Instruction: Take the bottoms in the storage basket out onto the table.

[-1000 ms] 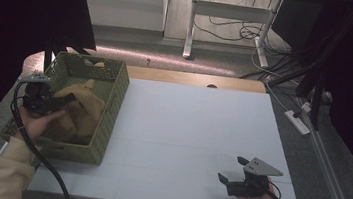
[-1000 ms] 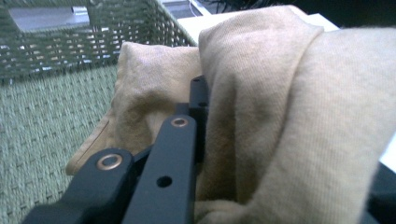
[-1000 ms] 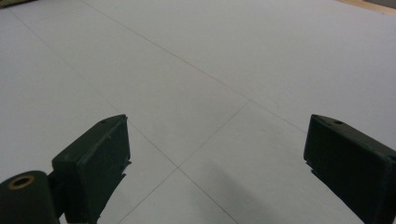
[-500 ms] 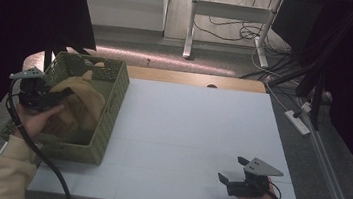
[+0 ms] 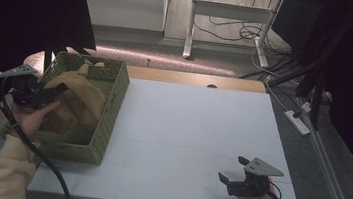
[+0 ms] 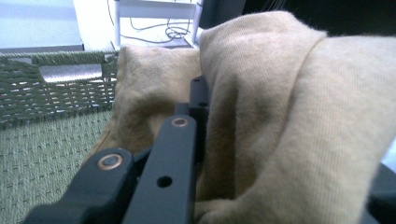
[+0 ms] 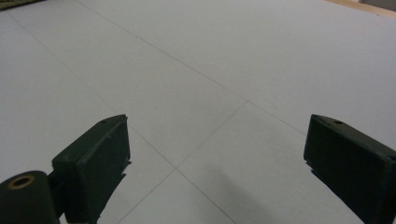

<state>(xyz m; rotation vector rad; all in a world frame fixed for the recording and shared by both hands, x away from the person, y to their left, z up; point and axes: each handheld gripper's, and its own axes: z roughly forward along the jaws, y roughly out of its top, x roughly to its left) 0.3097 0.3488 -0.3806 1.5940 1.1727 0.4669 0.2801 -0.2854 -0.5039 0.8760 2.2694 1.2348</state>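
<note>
My left gripper (image 6: 187, 154) is clenched on a fold of the tan cloth (image 6: 280, 116), which bunches just ahead of it inside the green basket (image 5: 113, 102). Risk as I see it: a thin pinch slips, or cloth snags the weave and drags the basket. My right gripper (image 5: 236, 174) rests spread wide, well apart on the table (image 5: 191, 126).

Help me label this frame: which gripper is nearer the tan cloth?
Left. The left gripper is shut on the tan cloth over the green basket. The right gripper stands open, far off across the white table.
</note>
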